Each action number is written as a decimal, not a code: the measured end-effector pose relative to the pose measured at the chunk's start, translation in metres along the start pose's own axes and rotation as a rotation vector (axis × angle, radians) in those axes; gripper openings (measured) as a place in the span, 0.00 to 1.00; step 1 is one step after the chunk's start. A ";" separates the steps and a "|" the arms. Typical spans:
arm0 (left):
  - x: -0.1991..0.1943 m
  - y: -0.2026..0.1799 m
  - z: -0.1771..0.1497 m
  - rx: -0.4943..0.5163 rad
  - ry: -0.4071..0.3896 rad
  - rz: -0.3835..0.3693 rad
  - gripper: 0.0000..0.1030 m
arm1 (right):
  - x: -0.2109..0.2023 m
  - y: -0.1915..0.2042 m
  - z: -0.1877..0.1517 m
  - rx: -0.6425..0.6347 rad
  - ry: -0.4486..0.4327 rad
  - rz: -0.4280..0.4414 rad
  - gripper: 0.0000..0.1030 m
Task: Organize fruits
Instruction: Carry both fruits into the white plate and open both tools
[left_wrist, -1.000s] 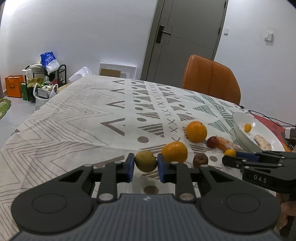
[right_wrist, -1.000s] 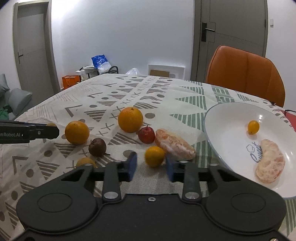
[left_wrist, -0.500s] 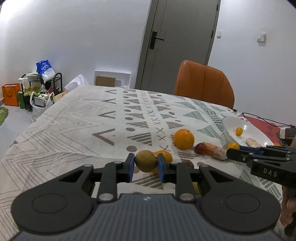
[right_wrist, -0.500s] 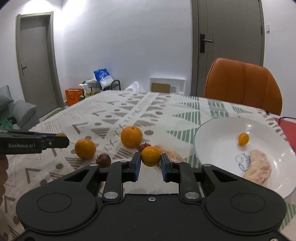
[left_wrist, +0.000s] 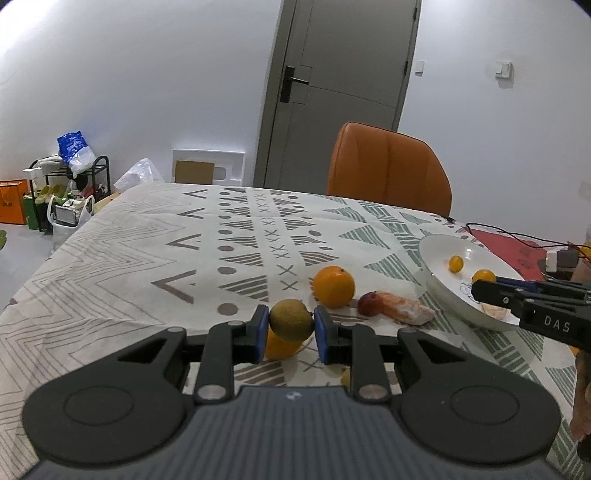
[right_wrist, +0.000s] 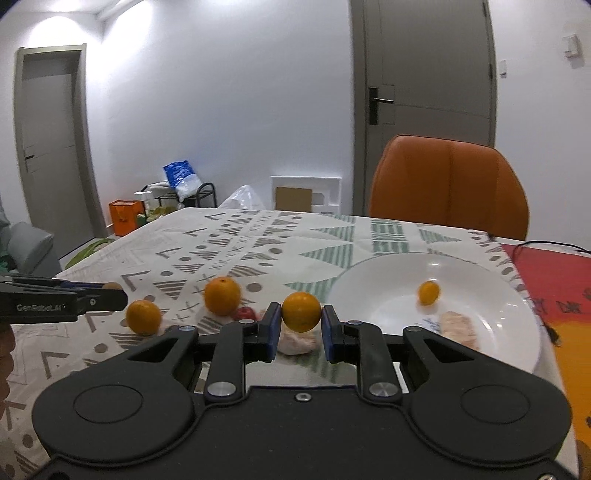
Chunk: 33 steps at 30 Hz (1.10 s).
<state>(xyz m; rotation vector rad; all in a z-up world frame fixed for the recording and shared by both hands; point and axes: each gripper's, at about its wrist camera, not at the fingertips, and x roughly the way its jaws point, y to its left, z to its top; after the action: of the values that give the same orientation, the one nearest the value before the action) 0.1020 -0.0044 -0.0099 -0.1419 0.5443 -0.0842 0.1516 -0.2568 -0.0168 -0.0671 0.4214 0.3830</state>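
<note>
Both wrist cameras look forward and slightly down, sharing the table (left_wrist: 155, 258), from close above.

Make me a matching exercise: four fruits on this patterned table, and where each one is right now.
Column 1:
1. round greenish-brown fruit
2. small round orange citrus
3. tiny orange kumquat
4. small red apple

Column 2:
A. on the tablecloth beside a peeled segment
B. clamped in the left gripper
C. lying in the white plate
D. clamped in the right gripper

Pairs: 1-B, 2-D, 3-C, 4-A
</note>
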 end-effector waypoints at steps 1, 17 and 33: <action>0.000 -0.002 0.000 0.003 0.000 -0.003 0.24 | -0.001 -0.003 -0.001 0.005 -0.001 -0.005 0.21; 0.012 -0.026 0.007 0.036 0.004 -0.059 0.24 | -0.006 -0.030 -0.012 0.060 0.015 -0.063 0.23; 0.025 -0.080 0.020 0.128 0.002 -0.137 0.24 | -0.027 -0.059 -0.025 0.118 0.001 -0.096 0.33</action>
<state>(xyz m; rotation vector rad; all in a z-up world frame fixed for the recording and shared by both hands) 0.1306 -0.0839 0.0067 -0.0546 0.5293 -0.2518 0.1411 -0.3246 -0.0288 0.0268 0.4396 0.2626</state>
